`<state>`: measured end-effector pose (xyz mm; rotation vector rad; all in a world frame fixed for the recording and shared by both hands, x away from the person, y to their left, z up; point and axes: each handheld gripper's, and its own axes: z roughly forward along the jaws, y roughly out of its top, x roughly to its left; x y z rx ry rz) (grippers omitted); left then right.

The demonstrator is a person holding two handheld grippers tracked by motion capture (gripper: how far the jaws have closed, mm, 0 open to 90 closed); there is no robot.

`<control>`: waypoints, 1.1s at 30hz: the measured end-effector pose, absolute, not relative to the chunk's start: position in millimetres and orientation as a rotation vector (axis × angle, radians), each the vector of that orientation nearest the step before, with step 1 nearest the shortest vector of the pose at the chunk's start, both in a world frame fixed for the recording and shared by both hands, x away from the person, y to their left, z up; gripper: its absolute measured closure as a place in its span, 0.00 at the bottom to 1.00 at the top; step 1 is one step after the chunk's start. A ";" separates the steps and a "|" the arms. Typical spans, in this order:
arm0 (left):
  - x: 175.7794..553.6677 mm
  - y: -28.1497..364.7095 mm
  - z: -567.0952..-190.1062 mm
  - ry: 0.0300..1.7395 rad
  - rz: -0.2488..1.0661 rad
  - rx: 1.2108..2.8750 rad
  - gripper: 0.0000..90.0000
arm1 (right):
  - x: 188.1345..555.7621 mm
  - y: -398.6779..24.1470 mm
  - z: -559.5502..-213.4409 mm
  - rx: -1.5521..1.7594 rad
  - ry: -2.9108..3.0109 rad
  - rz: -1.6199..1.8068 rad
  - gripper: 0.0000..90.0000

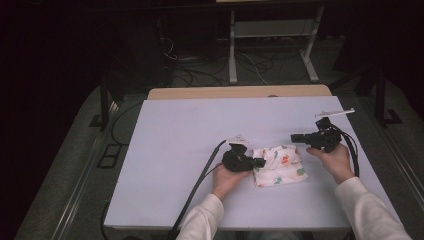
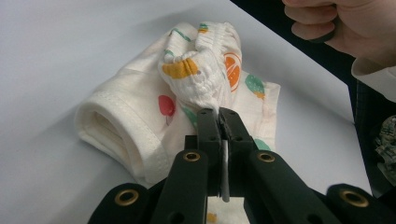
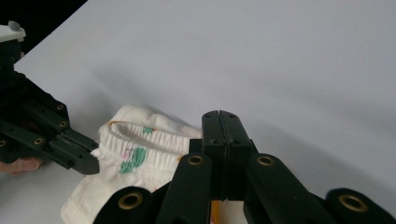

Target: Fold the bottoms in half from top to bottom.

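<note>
A small white garment (image 1: 280,166) with orange, green and red prints lies folded on the white table (image 1: 175,150), right of centre. My left gripper (image 1: 260,162) is at its left edge, jaws shut on a bunched bit of the elastic waistband (image 2: 205,79). In the left gripper view the garment (image 2: 135,126) lies beyond the left gripper (image 2: 219,112). My right gripper (image 1: 294,137) hovers just right of and above the cloth, shut with nothing between its jaws. From the right gripper (image 3: 219,114) I see the garment (image 3: 140,154) below, with the left gripper's fingers (image 3: 74,154) on it.
The left gripper's cable (image 1: 200,180) trails across the table to the near edge. A wooden strip (image 1: 240,92) borders the far edge. Behind it a metal stand (image 1: 270,45) and loose cables sit on the dark floor. The table's left half is bare.
</note>
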<state>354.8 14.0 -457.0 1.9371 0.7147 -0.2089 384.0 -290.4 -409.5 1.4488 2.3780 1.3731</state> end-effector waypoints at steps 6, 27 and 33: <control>354.7 13.9 -457.3 0.718 -0.213 1.930 0.97 | 393.4 -287.0 -414.2 1.503 2.381 1.372 0.99; 353.1 9.2 -461.6 0.705 -0.225 1.943 0.97 | 416.9 -282.1 -450.7 1.733 2.451 1.305 0.99; 353.4 9.4 -461.8 0.707 -0.227 1.940 0.97 | 419.3 -279.6 -451.6 1.721 2.484 1.336 0.99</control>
